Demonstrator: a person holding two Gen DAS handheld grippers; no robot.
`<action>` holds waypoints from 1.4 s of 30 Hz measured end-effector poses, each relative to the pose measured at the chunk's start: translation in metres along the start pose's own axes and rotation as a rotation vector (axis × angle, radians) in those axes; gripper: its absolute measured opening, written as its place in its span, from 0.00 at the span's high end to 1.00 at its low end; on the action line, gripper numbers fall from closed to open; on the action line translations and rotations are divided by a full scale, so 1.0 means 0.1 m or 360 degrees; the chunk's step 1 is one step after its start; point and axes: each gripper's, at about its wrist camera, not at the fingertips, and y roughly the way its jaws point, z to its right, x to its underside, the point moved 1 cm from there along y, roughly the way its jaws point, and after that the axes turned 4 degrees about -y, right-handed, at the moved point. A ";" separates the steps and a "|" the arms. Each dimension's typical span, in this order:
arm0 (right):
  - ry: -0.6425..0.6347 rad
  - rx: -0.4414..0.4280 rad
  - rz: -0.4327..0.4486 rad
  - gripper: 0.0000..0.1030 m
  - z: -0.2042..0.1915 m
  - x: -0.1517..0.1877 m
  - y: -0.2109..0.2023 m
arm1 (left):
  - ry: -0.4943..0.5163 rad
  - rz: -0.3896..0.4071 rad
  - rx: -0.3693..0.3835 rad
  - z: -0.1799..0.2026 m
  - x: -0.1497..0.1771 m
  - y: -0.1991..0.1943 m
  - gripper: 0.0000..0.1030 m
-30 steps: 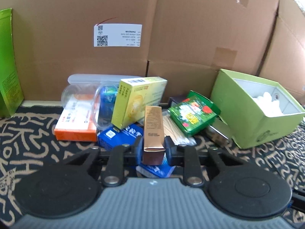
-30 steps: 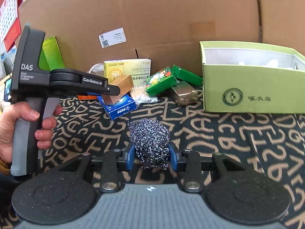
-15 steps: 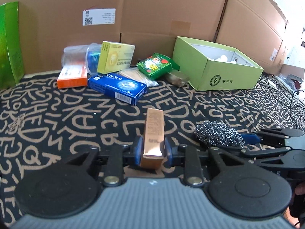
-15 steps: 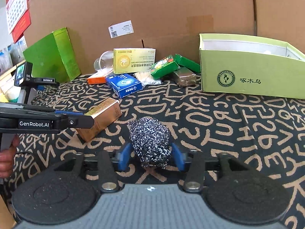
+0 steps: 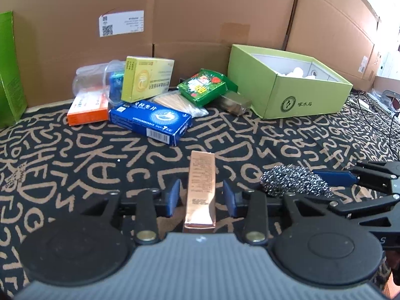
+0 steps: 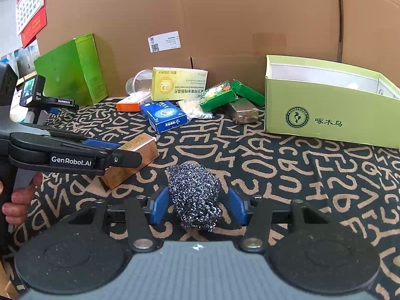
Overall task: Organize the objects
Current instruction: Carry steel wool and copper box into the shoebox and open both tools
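A copper-coloured carton (image 5: 201, 187) lies flat on the black patterned mat (image 5: 75, 170), pointing away from me. My left gripper (image 5: 201, 197) straddles it; its jaws are opening and both blue pads stand clear of the carton's sides. Just right of it rests a steel-wool scourer (image 6: 193, 195) on the mat. My right gripper (image 6: 197, 206) is open around the scourer, with a slim gap at each pad. In the right wrist view the left gripper's fingers (image 6: 110, 155) lie along the carton (image 6: 140, 150). The right gripper's fingers (image 5: 332, 177) show beside the scourer (image 5: 292, 180).
A pile sits by the cardboard wall (image 5: 200, 12): blue box (image 5: 150, 122), yellow box (image 5: 146, 81), orange box (image 5: 87, 110), green packet (image 5: 202, 86), clear cup (image 5: 92, 80), toothpick bag (image 5: 180, 103). An open green shoebox (image 5: 300, 97) stands right, a tall green box (image 6: 72, 67) left. A hand (image 6: 17, 200) grips the left handle.
The left gripper drew back from the pile with the copper carton, set it on the mat by the scourer, and its pads parted. The right pads came off the scourer.
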 end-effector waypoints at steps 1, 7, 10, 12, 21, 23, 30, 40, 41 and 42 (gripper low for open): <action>-0.0005 0.0001 -0.0001 0.45 0.00 0.00 0.01 | -0.0003 -0.0005 0.0003 -0.01 0.00 0.01 0.64; 0.0017 -0.0028 -0.0020 0.58 0.00 0.02 0.06 | 0.0005 -0.0025 0.0003 -0.02 0.00 0.06 0.69; 0.0026 -0.0033 -0.0009 0.61 0.00 0.03 0.04 | 0.0010 -0.0037 0.0003 -0.01 0.01 0.06 0.77; 0.0019 -0.0039 -0.0009 0.63 -0.01 0.03 0.02 | 0.0014 -0.0036 0.0017 0.01 0.00 0.03 0.77; 0.0021 -0.0038 0.0138 0.63 0.13 -0.18 -0.27 | 0.0093 0.0092 0.0183 0.35 -0.42 -0.23 0.77; -0.0002 0.0009 0.0196 0.63 0.23 -0.29 -0.39 | 0.0139 0.0149 0.0215 0.51 -0.60 -0.27 0.77; 0.0016 0.0279 0.0409 0.63 0.73 -0.65 -0.73 | 0.0133 0.0215 0.0374 1.01 -1.23 -0.11 0.77; 0.0115 0.0738 0.0440 0.63 1.53 -0.95 -0.40 | 0.0102 0.0039 0.0340 1.58 -1.89 0.91 0.77; 0.0124 0.0755 0.0428 0.63 1.61 -0.96 -0.32 | 0.0077 0.0005 0.0340 1.60 -1.93 1.05 0.77; 0.0136 0.0761 0.0417 0.63 1.69 -0.97 -0.23 | 0.0056 -0.0027 0.0341 1.61 -1.96 1.17 0.77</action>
